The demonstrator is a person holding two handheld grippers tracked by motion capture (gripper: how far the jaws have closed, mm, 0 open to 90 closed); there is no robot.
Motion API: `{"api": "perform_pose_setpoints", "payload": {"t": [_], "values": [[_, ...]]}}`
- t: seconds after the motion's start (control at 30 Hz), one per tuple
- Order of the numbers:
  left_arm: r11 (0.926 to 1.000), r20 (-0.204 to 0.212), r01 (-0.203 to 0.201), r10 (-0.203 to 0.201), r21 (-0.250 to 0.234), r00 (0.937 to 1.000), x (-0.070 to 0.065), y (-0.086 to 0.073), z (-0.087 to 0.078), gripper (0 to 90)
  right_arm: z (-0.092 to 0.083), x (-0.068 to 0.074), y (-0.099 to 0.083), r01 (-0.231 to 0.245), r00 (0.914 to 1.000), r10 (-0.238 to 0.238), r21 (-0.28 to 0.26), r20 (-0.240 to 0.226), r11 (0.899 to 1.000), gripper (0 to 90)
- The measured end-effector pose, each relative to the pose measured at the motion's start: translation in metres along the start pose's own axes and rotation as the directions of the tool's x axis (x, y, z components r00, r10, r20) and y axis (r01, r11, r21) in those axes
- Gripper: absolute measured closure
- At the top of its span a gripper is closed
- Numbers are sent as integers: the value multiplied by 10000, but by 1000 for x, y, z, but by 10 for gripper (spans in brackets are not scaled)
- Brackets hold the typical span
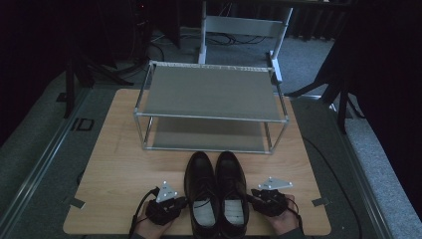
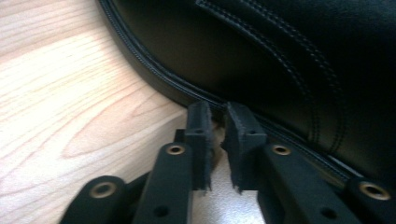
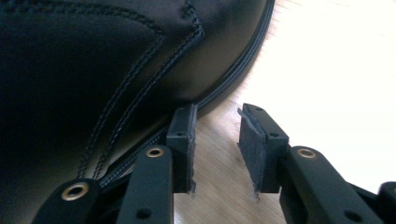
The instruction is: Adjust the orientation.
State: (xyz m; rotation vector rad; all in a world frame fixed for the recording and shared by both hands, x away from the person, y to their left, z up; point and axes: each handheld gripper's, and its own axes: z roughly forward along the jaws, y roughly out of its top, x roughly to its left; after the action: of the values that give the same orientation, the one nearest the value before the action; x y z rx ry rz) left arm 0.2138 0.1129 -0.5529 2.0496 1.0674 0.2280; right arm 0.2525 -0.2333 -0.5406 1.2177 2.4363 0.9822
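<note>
High view: a pair of glossy black leather lace-up shoes, left shoe (image 1: 201, 194) and right shoe (image 1: 232, 191), lies side by side at the near edge of the wooden surface (image 1: 119, 164), long axes running away from the person, toes toward a grey two-tier metal-framed shoe rack (image 1: 211, 107). The left gripper (image 1: 175, 204) and right gripper (image 1: 255, 198) flank them.

Left gripper view: jaws nearly closed, holding nothing, tips at the stitched sole welt.

Right gripper view: jaws narrowly apart, empty, beside the sole.

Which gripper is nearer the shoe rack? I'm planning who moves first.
Neither clearly: both sit level at the table's near edge. The left gripper flanks the left shoe, the right gripper flanks the right shoe; the rack stands beyond the toes.
</note>
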Motion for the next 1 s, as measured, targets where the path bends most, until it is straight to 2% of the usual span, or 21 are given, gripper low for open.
{"api": "perform_pose_setpoints", "payload": {"t": [0.03, 0.07, 0.1, 0.17, 0.23, 0.3, 0.47, 0.6, 0.7, 0.8, 0.83, 0.9, 1.0], "values": [[10000, 0, 0, 0, 0, 10000, 0, 0, 0, 854, 0, -1, 1, -23, 10000, 23, 40, -36, 10000, 648], [10000, -1, -39, 39, 11, 10000, -3, 1, 1, 895, 1, -2, 3, 0, 10000, 0, 61, 20, 10000, 646], [9998, -66, -178, 179, 32, 9998, -7, 1, 2, 896, 1, -3, 4, -23, 10000, 22, 60, 79, 10000, 648], [9998, 11, -207, 207, 27, 9998, -8, 2, 3, 898, 2, -4, 5, -25, 9999, 25, 58, 156, 10000, 650], [9994, 382, -342, 340, 48, 9987, -14, 5, 8, 898, 4, -9, 8, -52, 9992, 51, 35, 399, 10000, 669], [9983, 531, -575, 570, 77, 9970, -21, 8, 13, 898, 5, -17, 12, -123, 9971, 124, -7, 753, 9999, 683], [9965, 929, -828, 817, 79, 9923, -34, 14, 25, 897, 5, -43, 15, -754, 9952, 764, -177, 618, 9970, 657], [9961, 1106, -882, 871, 47, 9900, -42, 19, 34, 896, 0, -64, 17, -1277, 9884, 1309, -448, 767, 9908, 620], [9944, 1226, -1053, 1033, 93, 9871, -50, 25, 41, 895, -4, -73, 20, -1204, 9872, 1250, -515, 991, 9914, 627], [9935, 1452, -1134, 1115, 51, 9831, -55, 27, 46, 889, -4, -82, 22, -1300, 9866, 1339, -466, 935, 9904, 652], [9936, 1643, -1127, 1106, 32, 9802, -57, 28, 48, 851, -4, -85, 22, -1324, 9865, 1361, -453, 914, 9902, 653], [9898, 1539, -1421, 1390, 90, 9783, -63, 31, 50, 813, -4, -92, 23, -1381, 9859, 1418, -462, 890, 9893, 651], [9912, 1717, -1321, 1292, 53, 9766, -64, 34, 55, 815, -4, -98, 23, -1574, 9828, 1612, -475, 903, 9864, 655]]}}
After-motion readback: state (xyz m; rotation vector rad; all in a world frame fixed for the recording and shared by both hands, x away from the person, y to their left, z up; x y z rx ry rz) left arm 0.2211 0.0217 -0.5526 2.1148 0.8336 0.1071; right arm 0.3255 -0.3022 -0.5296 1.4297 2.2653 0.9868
